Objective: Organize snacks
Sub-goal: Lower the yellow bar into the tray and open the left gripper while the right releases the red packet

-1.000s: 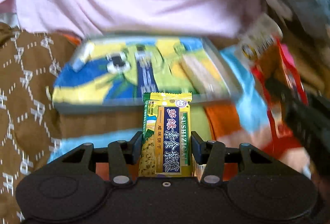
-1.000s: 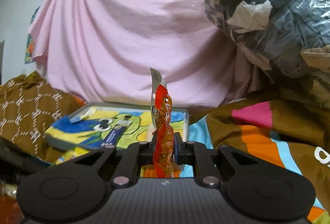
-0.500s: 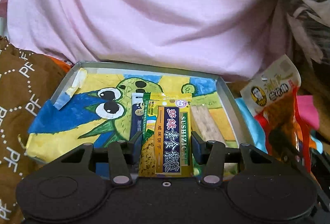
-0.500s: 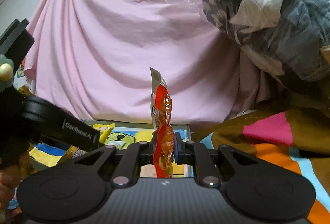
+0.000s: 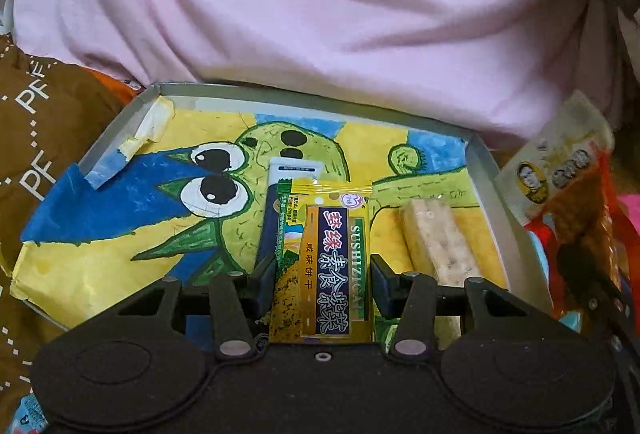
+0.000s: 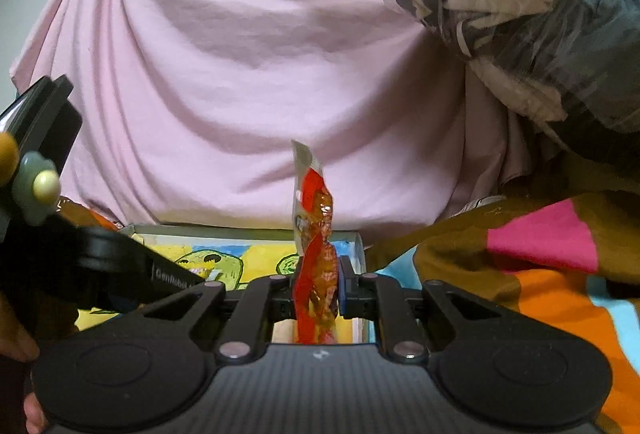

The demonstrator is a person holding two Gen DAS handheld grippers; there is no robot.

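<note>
My left gripper [image 5: 323, 268] is shut on a yellow-green seaweed cracker packet [image 5: 324, 266], held over the near part of a grey metal tray [image 5: 486, 190] lined with a cartoon drawing. In the tray lie a dark blue stick packet [image 5: 276, 194] and a pale wafer bar [image 5: 436, 242]. My right gripper [image 6: 318, 282] is shut on a red-orange snack pouch [image 6: 318, 246] held edge-on, just in front of the tray's right corner [image 6: 358, 246]. That pouch also shows at the right of the left wrist view [image 5: 576, 202].
A pink cloth [image 5: 320, 14] hangs behind the tray. A brown patterned blanket [image 5: 36, 122] lies left of it, a striped colourful blanket [image 6: 540, 274] to the right. A plastic-wrapped dark bundle [image 6: 540, 6] looms upper right. The left gripper's body [image 6: 60, 254] crosses the right view.
My left gripper has moved forward over the tray with the cracker packet. My right gripper has come closer to the tray's right side, still holding the pouch.
</note>
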